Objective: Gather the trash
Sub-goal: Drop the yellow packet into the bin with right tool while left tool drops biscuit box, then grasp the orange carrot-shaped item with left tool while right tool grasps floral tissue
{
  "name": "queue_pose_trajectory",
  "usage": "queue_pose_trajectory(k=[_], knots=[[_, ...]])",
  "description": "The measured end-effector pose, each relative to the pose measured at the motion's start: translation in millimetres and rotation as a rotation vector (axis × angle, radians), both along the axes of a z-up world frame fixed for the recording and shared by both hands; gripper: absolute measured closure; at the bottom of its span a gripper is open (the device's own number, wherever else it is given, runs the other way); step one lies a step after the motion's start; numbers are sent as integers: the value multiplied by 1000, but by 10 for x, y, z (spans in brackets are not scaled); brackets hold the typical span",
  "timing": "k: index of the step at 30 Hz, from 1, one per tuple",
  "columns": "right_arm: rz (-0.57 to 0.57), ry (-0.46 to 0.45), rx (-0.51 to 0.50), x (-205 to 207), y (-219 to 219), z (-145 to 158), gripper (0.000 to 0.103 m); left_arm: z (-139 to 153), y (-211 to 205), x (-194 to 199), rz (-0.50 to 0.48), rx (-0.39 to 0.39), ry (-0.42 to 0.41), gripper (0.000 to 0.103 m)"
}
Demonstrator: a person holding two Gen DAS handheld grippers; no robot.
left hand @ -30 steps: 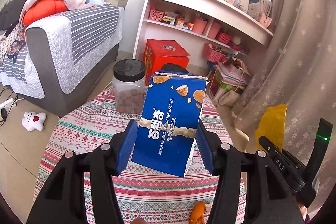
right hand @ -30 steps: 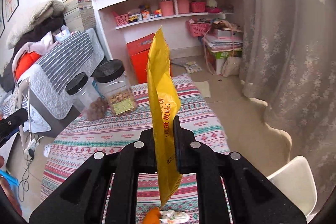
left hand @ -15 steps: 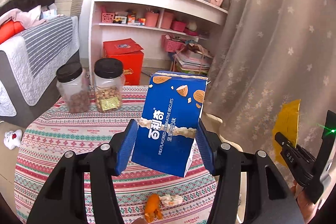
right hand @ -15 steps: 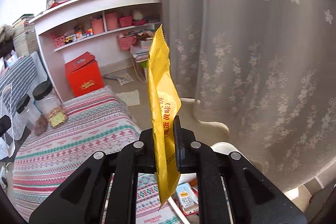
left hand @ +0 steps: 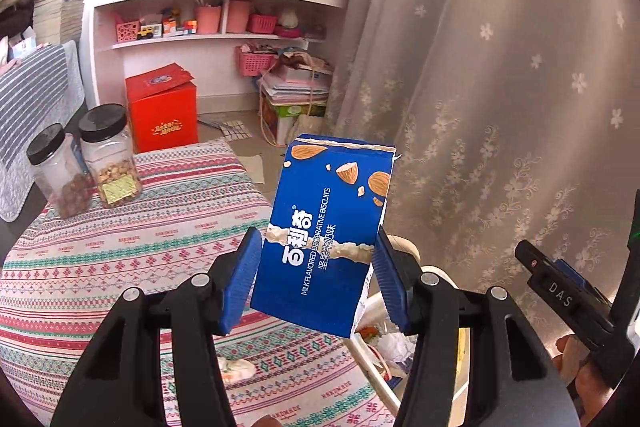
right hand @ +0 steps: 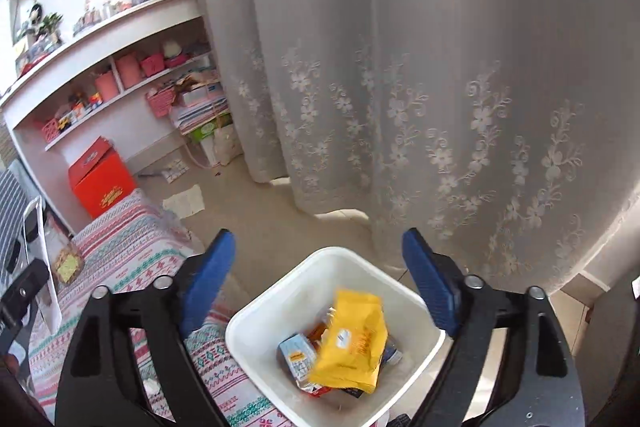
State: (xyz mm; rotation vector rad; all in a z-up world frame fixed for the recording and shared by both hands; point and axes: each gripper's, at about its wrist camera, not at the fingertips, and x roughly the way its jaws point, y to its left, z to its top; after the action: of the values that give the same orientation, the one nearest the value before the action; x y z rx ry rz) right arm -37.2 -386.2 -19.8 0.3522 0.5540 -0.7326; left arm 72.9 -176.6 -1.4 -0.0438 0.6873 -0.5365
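My right gripper (right hand: 318, 283) hangs over the white bin (right hand: 256, 315), jaws opening and empty, so the yellow wrapper (right hand: 352, 339) lands inside. My left gripper (left hand: 314, 281) pinches the blue biscuit box (left hand: 324, 235) upright near the bin for dropping.

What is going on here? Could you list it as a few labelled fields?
Activity: collecting trash
Left gripper: clamped on a blue biscuit box
Right gripper: jaws opening, nothing between them
Bin: white, holds a yellow wrapper and other packets
Table: patterned cloth, two black-lidded jars
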Motion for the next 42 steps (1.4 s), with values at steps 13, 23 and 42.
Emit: queue_pose_trajectory(k=[13,23,42], knots=[[-257,-68,15,-524,-651,-3,7,-288,-890,-287,-195,12,80,48],[-224,-58,42,-441,-625,-10,7,-557,-1084,-358,-294,97,139,21],[249,182,75,506,347,-254,7,-1595,572,613,-27,431,705,16]])
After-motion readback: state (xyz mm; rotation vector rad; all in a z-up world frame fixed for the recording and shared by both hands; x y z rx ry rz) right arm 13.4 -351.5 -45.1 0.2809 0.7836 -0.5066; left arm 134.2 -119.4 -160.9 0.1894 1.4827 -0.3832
